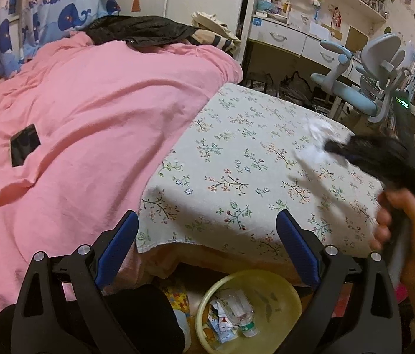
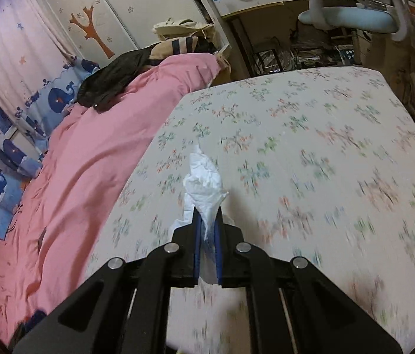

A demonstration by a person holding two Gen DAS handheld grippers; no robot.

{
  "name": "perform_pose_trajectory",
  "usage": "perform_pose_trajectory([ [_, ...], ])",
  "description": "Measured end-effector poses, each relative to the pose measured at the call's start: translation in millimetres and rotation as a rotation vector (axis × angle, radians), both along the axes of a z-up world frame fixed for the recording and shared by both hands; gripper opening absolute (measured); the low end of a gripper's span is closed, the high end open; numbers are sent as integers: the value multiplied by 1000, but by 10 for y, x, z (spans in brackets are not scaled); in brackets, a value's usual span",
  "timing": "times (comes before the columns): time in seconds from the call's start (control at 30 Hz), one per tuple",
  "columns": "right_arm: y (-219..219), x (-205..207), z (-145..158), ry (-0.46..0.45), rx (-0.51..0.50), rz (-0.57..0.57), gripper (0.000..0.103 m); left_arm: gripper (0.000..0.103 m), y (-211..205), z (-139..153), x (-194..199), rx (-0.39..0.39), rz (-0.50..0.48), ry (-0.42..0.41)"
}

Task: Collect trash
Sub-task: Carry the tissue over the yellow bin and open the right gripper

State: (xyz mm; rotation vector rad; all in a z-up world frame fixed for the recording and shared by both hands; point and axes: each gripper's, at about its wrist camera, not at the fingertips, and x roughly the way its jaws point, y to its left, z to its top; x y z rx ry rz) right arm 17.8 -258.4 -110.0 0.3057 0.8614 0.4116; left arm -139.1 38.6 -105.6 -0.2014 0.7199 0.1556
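The right tongs are clenched on a crumpled white tissue above the floral surface; the left tongs stand released over a yellow basin.

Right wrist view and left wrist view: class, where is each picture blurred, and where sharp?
Right wrist view: the floral tablecloth streaks with motion blur, while the crumpled white tissue stays sharp. Left wrist view: the right gripper is smeared; the round yellow plastic basin is crisp.

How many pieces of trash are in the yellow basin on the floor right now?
2 that I can make out in the yellow basin: a clear plastic bottle lying near the middle, and a crumpled printed wrapper beside it. The left gripper's frame hides part of the basin, so more may be there.
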Motion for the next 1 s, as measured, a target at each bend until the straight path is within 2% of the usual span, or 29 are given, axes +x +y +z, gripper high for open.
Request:
perform_pose_trajectory([
  [0.23, -52, -738, -98, -1, -27, 23, 9, 91, -15, 27, -39, 49, 20, -25],
  [0.5, 29, -1313, -200, 9, -64, 57, 9, 91, 11, 33, -81, 77, 44, -44],
  [0.77, 220, -1642, -373, 41, -109, 121, 9, 91, -1, 43, -100, 100, 47, -53],
  [1.0, 373, -1768, -572, 97, -151, 166, 9, 92, -17, 46, -122, 118, 46, -59],
])
